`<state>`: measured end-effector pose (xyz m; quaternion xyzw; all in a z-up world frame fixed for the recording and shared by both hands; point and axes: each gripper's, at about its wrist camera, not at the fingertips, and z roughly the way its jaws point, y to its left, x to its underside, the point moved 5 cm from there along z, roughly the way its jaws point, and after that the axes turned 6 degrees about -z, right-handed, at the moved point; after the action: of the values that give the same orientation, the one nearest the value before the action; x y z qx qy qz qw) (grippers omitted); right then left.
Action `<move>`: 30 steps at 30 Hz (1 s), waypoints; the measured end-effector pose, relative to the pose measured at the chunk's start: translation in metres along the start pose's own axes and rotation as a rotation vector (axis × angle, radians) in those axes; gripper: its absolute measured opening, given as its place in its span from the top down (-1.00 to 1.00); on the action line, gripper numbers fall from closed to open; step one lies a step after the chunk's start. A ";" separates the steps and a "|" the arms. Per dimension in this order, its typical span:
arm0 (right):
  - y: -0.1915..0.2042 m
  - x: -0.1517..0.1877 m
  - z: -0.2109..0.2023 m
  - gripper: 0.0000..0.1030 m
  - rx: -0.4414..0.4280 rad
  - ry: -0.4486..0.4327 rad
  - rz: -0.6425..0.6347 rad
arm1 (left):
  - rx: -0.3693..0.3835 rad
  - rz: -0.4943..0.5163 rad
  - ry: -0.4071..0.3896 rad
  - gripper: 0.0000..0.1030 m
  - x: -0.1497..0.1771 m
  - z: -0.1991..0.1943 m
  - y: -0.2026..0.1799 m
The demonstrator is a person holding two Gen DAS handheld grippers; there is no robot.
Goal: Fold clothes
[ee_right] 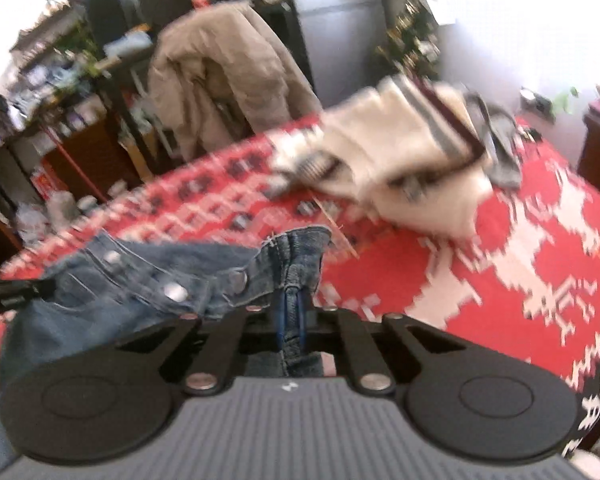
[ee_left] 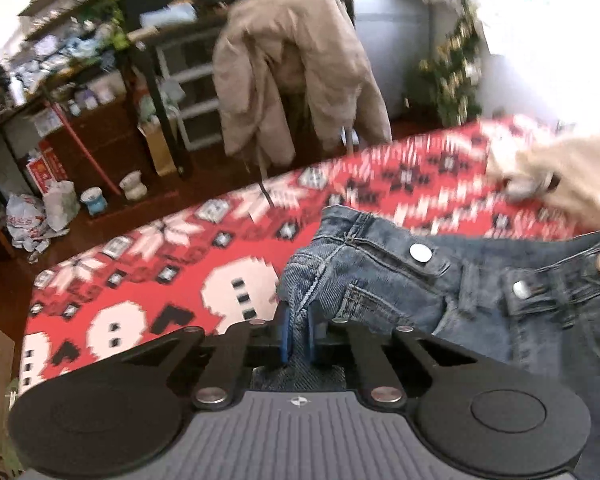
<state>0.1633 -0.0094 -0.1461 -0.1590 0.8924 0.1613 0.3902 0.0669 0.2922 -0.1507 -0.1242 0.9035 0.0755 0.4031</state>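
Left wrist view: your left gripper (ee_left: 298,330) has its blue pads (ee_left: 284,334) pressed together on a fold of the jeans (ee_left: 380,280), pinching the denim at one end of the waistband. From that pinch the waistband runs off to the right of the tongs, with two metal buttons (ee_left: 421,252) showing along it, and the rest of the denim hangs down past the right side of the gripper body. Ahead of and to the left of the tongs lies the red patterned cloth (ee_left: 160,264) with white and black figures. Far ahead to the right on that cloth sits a cream garment (ee_left: 572,176), blurred. Beyond the cloth's far edge, straight ahead, a beige coat (ee_left: 292,72) hangs over a chair.

In the right wrist view, your right gripper (ee_right: 290,326) is likewise clamped tight on the jeans (ee_right: 148,276), gripping the other end of the waistband, which bunches up just above the tongs. The waistband stretches away to the left of the tongs, its buttons (ee_right: 176,292) visible. The same red cloth (ee_right: 460,264) spreads ahead and to the right. Ahead and slightly right lies a cream striped garment (ee_right: 400,160) in a loose heap, well apart from the jeans. The beige coat (ee_right: 220,72) hangs further off to the left.
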 end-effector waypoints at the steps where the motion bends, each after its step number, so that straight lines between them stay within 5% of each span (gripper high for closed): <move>1: 0.008 -0.009 -0.007 0.89 -0.018 -0.022 -0.015 | -0.013 -0.013 -0.025 0.83 -0.003 -0.013 0.004; 9: 0.072 -0.091 -0.022 0.89 -0.154 -0.149 -0.160 | -0.152 -0.120 -0.153 0.83 -0.017 -0.078 0.050; 16: 0.125 -0.139 0.060 0.90 -0.230 -0.107 -0.247 | -0.209 -0.269 -0.079 0.83 -0.017 -0.020 0.093; 21: 0.151 -0.133 0.132 0.88 -0.216 -0.029 -0.315 | -0.242 -0.287 -0.002 0.80 -0.010 0.023 0.104; 26: 0.142 -0.124 0.173 0.39 -0.126 0.002 -0.304 | -0.244 -0.306 0.042 0.58 -0.002 0.023 0.113; 30: 0.129 -0.125 0.155 0.27 -0.176 0.009 -0.252 | -0.224 -0.317 0.031 0.41 0.004 -0.004 0.112</move>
<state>0.2913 0.1899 -0.1312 -0.3039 0.8497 0.1877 0.3877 0.0295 0.3977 -0.1470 -0.3100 0.8648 0.1093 0.3797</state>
